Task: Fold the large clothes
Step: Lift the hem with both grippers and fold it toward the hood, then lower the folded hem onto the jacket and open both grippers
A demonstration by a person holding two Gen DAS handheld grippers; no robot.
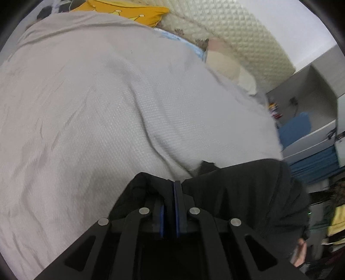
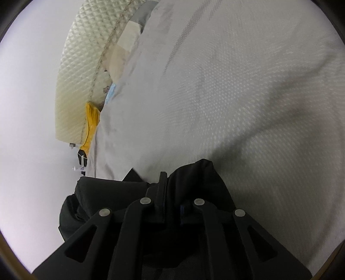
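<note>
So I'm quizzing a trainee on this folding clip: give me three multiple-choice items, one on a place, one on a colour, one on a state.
1. Where does the yellow pillow lie?
A. far edge of the sheet
B. between the fingers
C. on the floor

2. What colour is the gripped garment?
A. red
B. black
C. white

3. How is the left gripper?
A. wide open
B. out of view
C. shut on cloth

Key: A, it lies beyond the grey bed sheet; B, dark fabric bunches at both grippers, right gripper too; C, blue pads pinch the fabric.
</note>
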